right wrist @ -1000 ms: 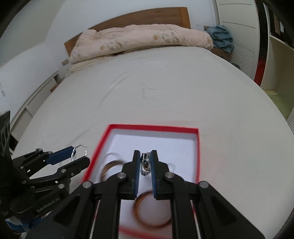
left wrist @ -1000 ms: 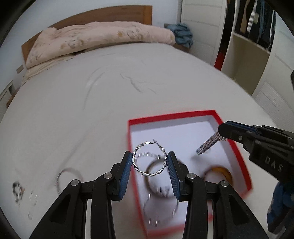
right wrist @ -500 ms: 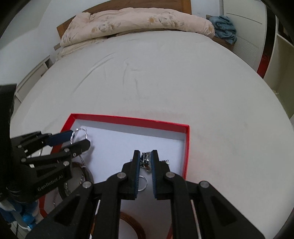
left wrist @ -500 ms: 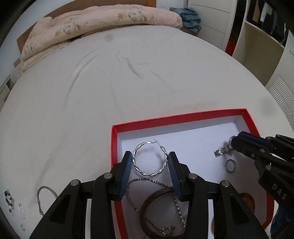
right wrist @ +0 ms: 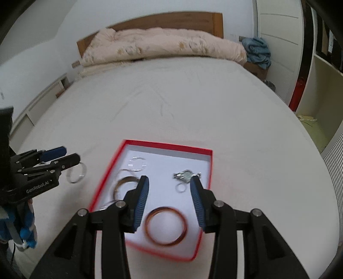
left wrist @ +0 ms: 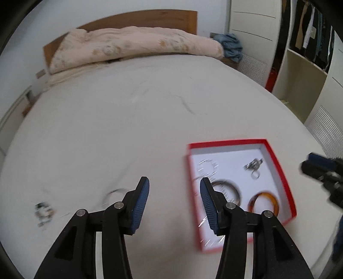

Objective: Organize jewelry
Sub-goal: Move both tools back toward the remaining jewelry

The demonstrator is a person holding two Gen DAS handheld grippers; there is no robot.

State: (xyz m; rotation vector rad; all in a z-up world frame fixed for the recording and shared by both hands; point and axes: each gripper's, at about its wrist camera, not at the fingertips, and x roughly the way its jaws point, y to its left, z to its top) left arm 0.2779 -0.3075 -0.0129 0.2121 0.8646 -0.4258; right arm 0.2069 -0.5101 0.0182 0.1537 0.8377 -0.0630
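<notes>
bed sheet (right wrist: 193, 103) beyond red box (right wrist: 167, 148): open | box floor: jewelry-crowded

Matt black plastic on the left tool (left wrist: 173, 194) and right tool (right wrist: 168, 194), ribbed blue rubbery pads (right wrist: 141, 201). Red card box (right wrist: 169, 147), plain matt white inside. Glossy amber bangle (right wrist: 165, 225), translucent like resin; shiny silver metal on the watch (right wrist: 186, 175) and small ring (right wrist: 181, 188). Smooth matt cloth over the bed (right wrist: 193, 103), soft quilted duvet (right wrist: 163, 46), wood-grain headboard (right wrist: 171, 20).

Bed (right wrist: 193, 103): red box (right wrist: 211, 163), quilt (right wrist: 163, 46) (loose bangle (right wrist: 75, 173)).
</notes>
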